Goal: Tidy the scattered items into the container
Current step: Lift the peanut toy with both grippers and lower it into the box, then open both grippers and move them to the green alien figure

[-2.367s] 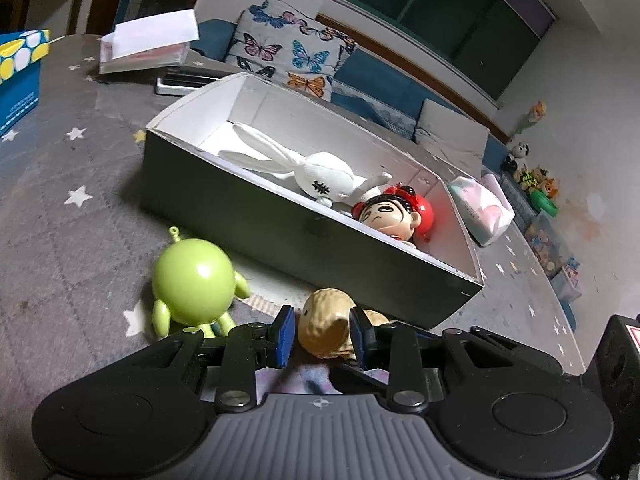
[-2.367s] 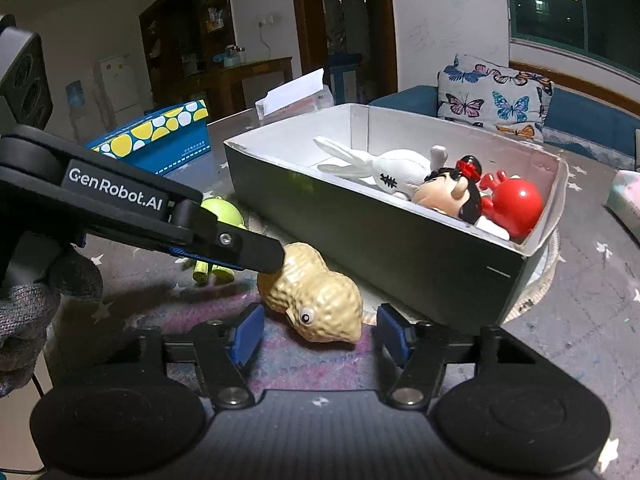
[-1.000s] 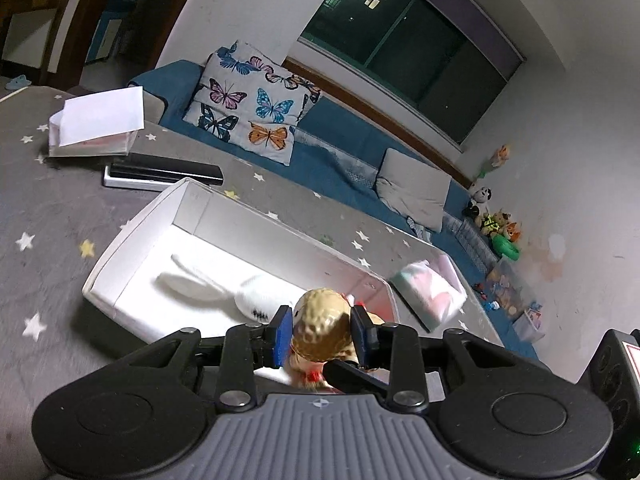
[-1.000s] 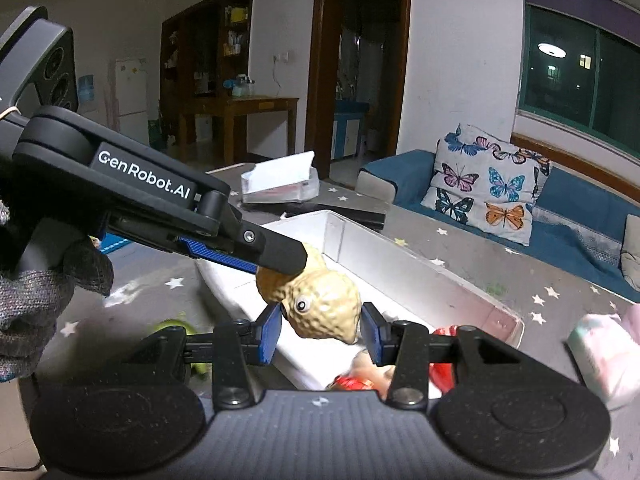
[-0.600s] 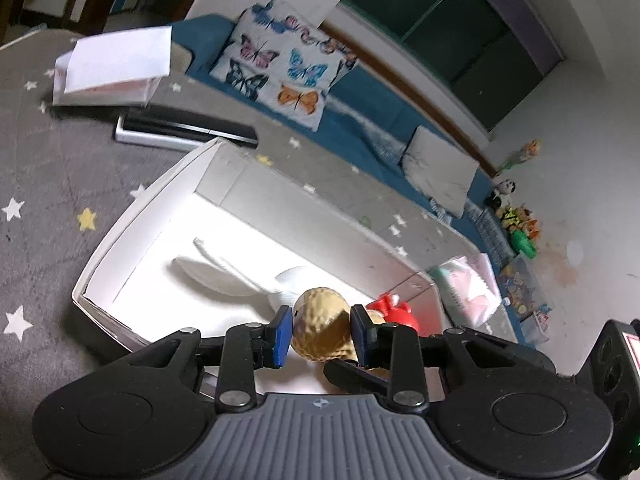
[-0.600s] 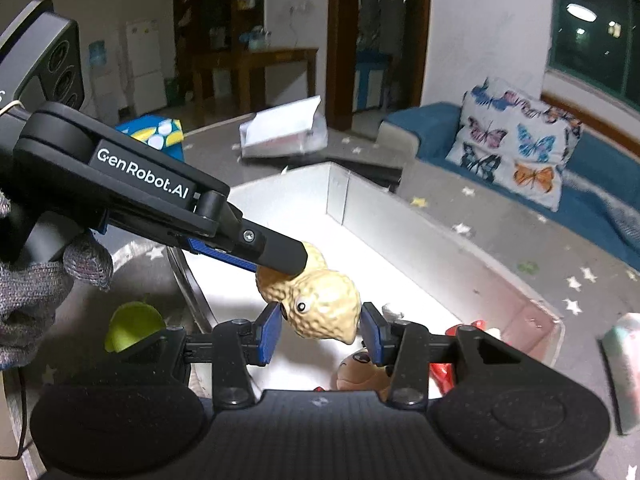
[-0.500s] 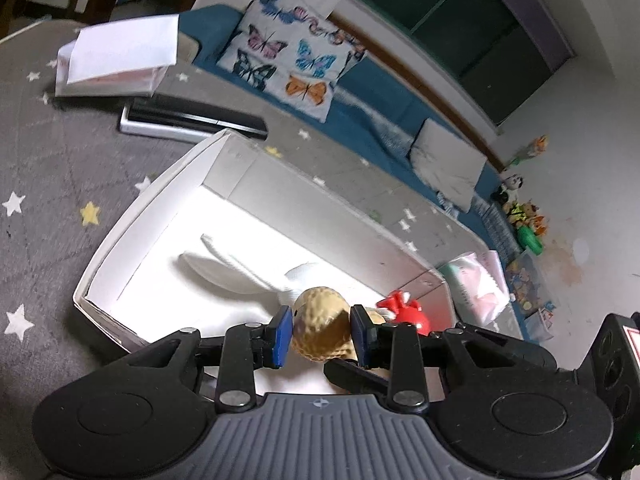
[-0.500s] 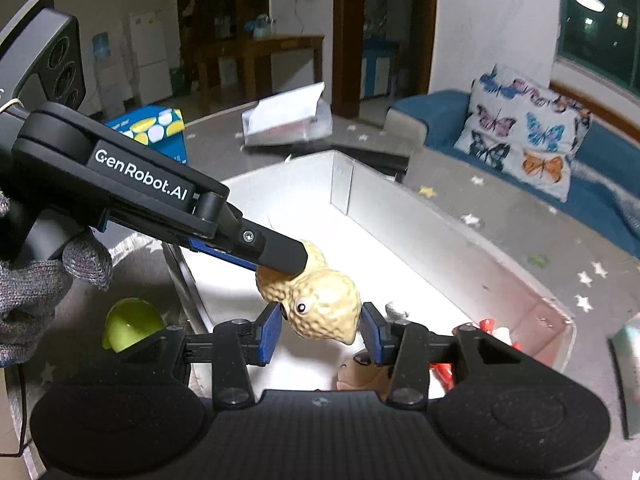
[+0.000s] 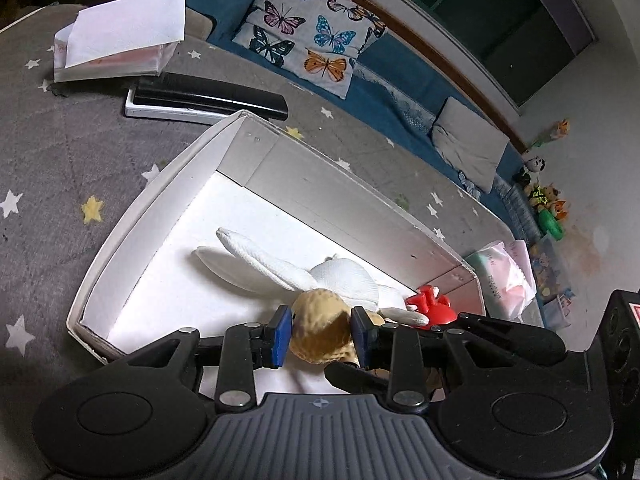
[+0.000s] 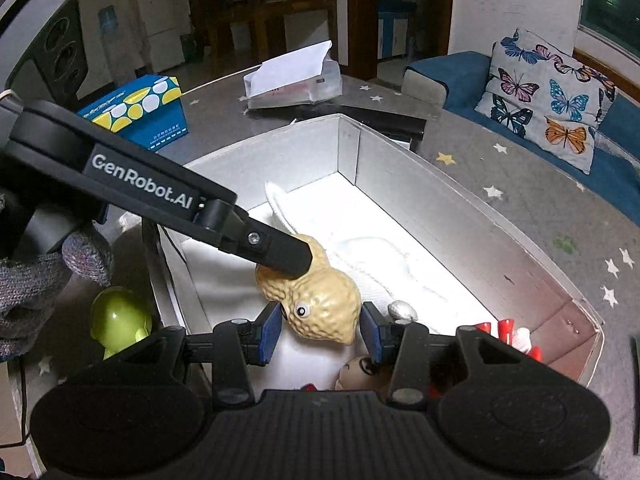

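1. Right now both tongs carry one toy between them: the peanut toy (image 10: 320,308), a bumpy tan thing with a googly eye, hangs above the inside of the white box (image 9: 168,196).
2. On the person's left, the left tongs (image 9: 320,334) are closed on the peanut's one lobe, blue pads pressed to both sides of it.
3. Meanwhile the right tongs (image 10: 318,326) grip the other lobe, the one with the eye, pads flat against it.
4. From the right wrist view, the left tongs come in from the upper left as a long black finger lying across the top of the peanut.
5. Inside the box lie a white rabbit toy (image 9: 340,276), a red toy (image 9: 434,308) at the far corner and a small doll head (image 10: 362,370) just under the right tongs.
6. Outside it, a green toy (image 10: 120,320) stands on the grey starred table (image 9: 60,152) beside the near wall of the box.
7. My reading is that the step in hand is the drop-off of the peanut, with the carry all but done.
8. Next, I judge, comes a little more lowering toward the bare white floor of the box, then letting go with both tongs together so the toy does not swing or land on the rabbit.
9. After that the green toy looks like the one left to fetch.
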Demonstrator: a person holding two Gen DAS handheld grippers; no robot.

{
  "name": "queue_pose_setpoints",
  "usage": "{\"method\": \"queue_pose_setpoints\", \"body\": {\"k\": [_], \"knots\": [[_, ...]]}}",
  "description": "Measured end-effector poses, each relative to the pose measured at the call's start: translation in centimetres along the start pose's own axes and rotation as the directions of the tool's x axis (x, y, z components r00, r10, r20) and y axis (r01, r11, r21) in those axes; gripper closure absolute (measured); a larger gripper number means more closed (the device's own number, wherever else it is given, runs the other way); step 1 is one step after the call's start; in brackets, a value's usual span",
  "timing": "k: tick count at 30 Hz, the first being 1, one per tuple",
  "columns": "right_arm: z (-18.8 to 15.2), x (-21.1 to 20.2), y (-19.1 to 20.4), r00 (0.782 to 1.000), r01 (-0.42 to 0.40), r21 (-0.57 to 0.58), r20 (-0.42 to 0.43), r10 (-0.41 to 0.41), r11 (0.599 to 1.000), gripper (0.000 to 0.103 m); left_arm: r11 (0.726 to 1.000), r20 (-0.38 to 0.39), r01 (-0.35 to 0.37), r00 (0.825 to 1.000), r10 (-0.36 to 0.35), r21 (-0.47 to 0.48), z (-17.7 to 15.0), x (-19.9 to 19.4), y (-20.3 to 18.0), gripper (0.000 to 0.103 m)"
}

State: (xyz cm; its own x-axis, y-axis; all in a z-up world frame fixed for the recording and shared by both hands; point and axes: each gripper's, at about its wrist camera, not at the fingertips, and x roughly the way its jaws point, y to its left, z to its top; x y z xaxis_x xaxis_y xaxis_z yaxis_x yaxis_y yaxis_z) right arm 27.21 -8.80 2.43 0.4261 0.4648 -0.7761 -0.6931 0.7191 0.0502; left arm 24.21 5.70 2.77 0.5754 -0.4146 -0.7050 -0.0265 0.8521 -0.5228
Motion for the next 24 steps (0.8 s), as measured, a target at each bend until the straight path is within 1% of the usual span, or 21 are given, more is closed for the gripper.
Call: {"method": "queue_pose_setpoints", "body": {"k": [15, 21, 23, 24], "knots": [[-0.3, -0.5, 0.4, 1.0, 0.013, 0.002, 0.028, -0.013, 1.0, 0.059, 1.0, 0.014, 0.018, 1.0, -0.018, -0.003, -0.1, -0.4, 0.2, 0.069], [-0.2, -1.5, 0.8, 0.997, 0.029, 0.012, 0.068, -0.03, 1.0, 0.058, 1.0, 0.038, 0.025, 0.999, -0.025, 0.002, -0.3, -1.4, 0.1, 0.069], [-0.4, -2.1, 1.1, 0.995, 0.043, 0.012, 0.089, -0.044, 0.999, 0.056, 1.0, 0.055, 0.026, 0.998, -0.026, 0.015, -0.5, -2.0, -0.2, 0.069], [-0.5, -2.5, 1.2, 0.994, 0.044, 0.015, 0.101, -0.046, 0.999, 0.052, 0.999, 0.063, 0.025, 0.998, -0.027, 0.021, -0.7, -2.4, -0.3, 0.069]]}}
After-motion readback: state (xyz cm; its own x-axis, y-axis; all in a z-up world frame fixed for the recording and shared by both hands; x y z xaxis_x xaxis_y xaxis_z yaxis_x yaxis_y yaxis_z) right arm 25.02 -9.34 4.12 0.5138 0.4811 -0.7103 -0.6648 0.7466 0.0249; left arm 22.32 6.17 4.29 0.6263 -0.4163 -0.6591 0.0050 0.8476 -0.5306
